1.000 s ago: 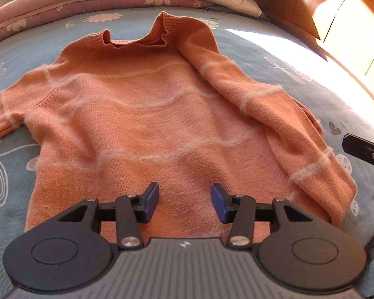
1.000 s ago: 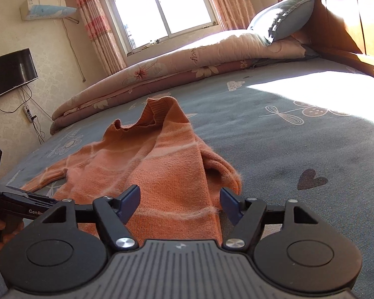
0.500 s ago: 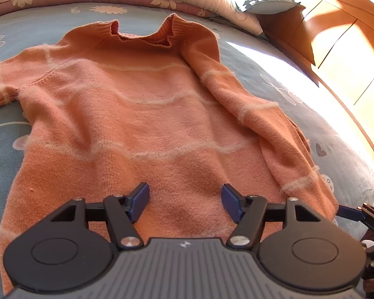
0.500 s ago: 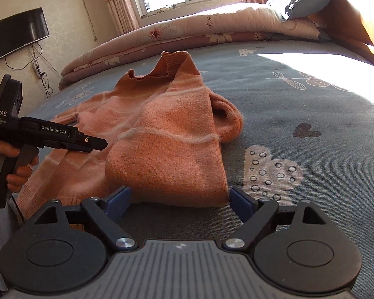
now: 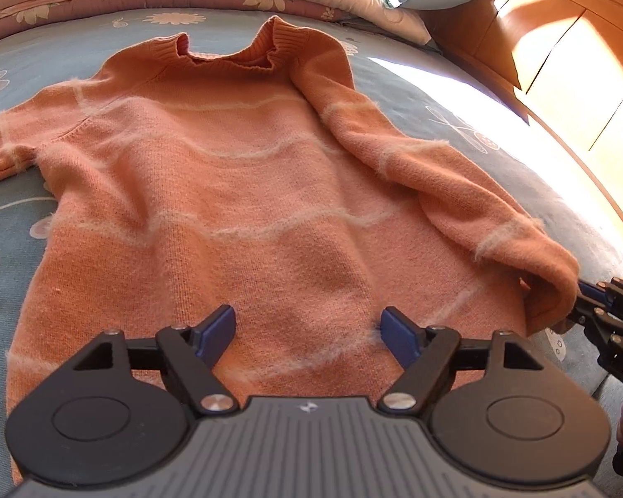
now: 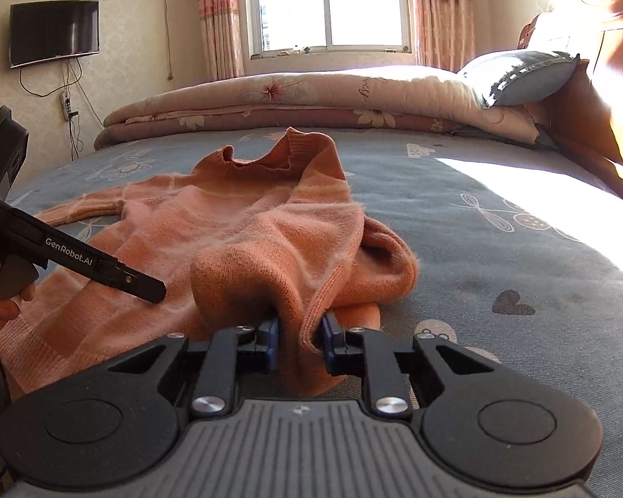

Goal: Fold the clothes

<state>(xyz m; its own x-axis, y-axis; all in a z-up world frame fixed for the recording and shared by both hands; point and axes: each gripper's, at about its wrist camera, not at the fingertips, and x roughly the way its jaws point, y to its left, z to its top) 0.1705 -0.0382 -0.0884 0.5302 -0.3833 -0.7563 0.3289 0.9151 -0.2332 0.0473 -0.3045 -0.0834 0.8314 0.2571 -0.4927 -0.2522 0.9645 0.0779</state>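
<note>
An orange sweater (image 5: 236, 191) with pale stripes lies face up on the blue bedsheet (image 5: 4, 224), collar toward the far quilt. Its right sleeve is folded in over the body. My left gripper (image 5: 307, 332) hovers open above the hem with nothing between its fingers. My right gripper (image 6: 297, 342) is shut on the sweater (image 6: 245, 249), pinching the folded sleeve end and lower right edge, lifted a little. In the left wrist view the right gripper (image 5: 589, 303) shows at the far right against the cloth. The left gripper (image 6: 83, 263), held by a hand, shows in the right wrist view.
A rolled floral quilt (image 6: 311, 95) and a grey pillow (image 6: 523, 76) lie along the far side of the bed. A wooden headboard (image 5: 581, 66) runs on the right. A wall television (image 6: 54, 33) and a window (image 6: 328, 4) are behind.
My right gripper moved in and shut on the sweater's folded sleeve end, lifting it slightly. My left gripper stayed open and shifted a little over the hem.
</note>
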